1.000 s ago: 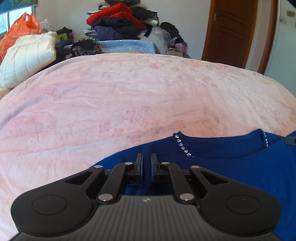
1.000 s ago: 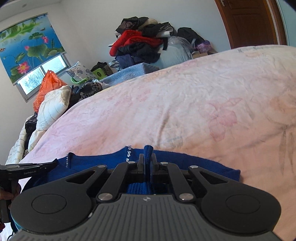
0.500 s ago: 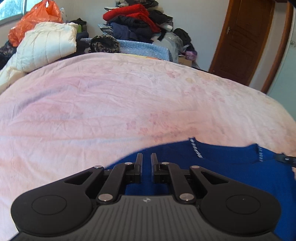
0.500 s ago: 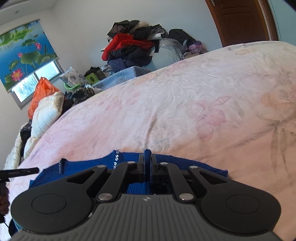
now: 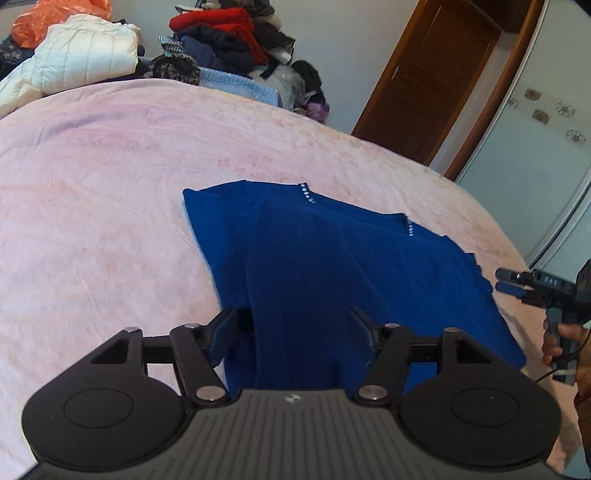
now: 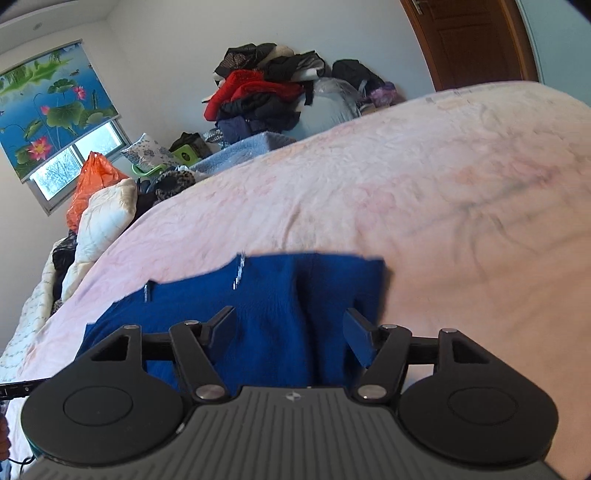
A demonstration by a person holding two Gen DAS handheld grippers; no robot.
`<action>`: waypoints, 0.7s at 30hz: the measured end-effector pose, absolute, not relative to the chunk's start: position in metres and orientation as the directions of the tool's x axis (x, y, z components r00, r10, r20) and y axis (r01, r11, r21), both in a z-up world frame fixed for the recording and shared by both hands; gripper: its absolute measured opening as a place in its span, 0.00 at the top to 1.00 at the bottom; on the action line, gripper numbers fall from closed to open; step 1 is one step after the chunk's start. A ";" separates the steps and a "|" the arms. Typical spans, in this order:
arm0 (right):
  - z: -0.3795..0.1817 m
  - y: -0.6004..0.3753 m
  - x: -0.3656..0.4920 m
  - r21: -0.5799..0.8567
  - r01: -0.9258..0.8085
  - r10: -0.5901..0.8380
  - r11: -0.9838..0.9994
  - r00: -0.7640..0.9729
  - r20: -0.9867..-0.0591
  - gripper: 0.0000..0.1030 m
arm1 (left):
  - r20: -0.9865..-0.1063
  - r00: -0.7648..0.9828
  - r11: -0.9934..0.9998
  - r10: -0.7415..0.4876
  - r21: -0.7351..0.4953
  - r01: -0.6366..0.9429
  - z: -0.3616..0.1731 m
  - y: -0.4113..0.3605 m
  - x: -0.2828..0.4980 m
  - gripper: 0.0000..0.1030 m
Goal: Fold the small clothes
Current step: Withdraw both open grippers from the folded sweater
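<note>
A blue knit top (image 5: 332, 258) with small rhinestone trims lies spread on the pink bedspread (image 5: 92, 184). It also shows in the right wrist view (image 6: 277, 295). My left gripper (image 5: 295, 317) is open, with its jaws wide apart above the near left part of the top. My right gripper (image 6: 290, 319) is open too, over the top's near right part, and holds nothing. The right gripper also shows at the right edge of the left wrist view (image 5: 506, 280), beside the top's right edge.
A heap of clothes (image 5: 229, 33) and a white quilted jacket (image 5: 81, 55) lie beyond the far side of the bed. An orange bag (image 6: 92, 184) sits by the window. A wooden door (image 5: 436, 74) stands at the back right.
Both grippers have opened and let go of the blue top. Both have pulled up and back, so more of the top shows lying on the bed.
</note>
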State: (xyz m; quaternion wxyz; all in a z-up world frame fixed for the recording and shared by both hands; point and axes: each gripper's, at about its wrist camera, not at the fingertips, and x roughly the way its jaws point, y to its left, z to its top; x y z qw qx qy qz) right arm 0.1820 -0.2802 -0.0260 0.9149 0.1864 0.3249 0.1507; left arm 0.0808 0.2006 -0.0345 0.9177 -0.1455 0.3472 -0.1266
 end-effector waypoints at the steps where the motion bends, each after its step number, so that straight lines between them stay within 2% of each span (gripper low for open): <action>1: -0.027 -0.282 0.174 0.424 -0.149 0.381 0.893 0.752 -0.538 0.33 | -0.595 0.735 0.928 -0.326 -0.350 0.129 -0.036 0.199 0.076 0.37; 3: -0.029 -0.282 0.161 0.357 -0.121 0.302 0.926 0.804 -0.511 0.33 | -0.563 0.786 0.949 -0.256 -0.302 0.093 -0.036 0.193 0.071 0.37; 6: -0.031 -0.276 0.154 0.274 -0.046 0.168 0.960 0.884 -0.437 0.25 | -0.475 0.877 0.975 -0.073 -0.219 -0.037 -0.034 0.189 0.074 0.27; 9: -0.038 -0.258 0.161 0.184 -0.024 0.107 0.983 0.884 -0.456 0.25 | -0.398 0.918 0.961 0.008 -0.252 -0.118 -0.036 0.192 0.087 0.26; 12: -0.045 -0.240 0.163 0.141 -0.047 0.106 0.989 0.887 -0.449 0.26 | -0.434 0.901 0.935 -0.023 -0.328 -0.134 -0.045 0.195 0.107 0.26; 16: -0.050 -0.224 0.164 0.043 -0.042 0.057 0.998 0.896 -0.441 0.26 | -0.469 0.878 0.938 0.090 -0.257 -0.234 -0.056 0.190 0.120 0.26; 19: -0.047 -0.223 0.162 0.024 -0.018 0.026 1.000 0.915 -0.402 0.29 | -0.452 0.881 0.917 0.140 -0.276 -0.287 -0.062 0.196 0.119 0.26; 21: -0.047 -0.225 0.165 0.031 -0.011 0.023 0.999 0.911 -0.412 0.29 | -0.455 0.872 0.909 0.181 -0.261 -0.324 -0.063 0.201 0.119 0.26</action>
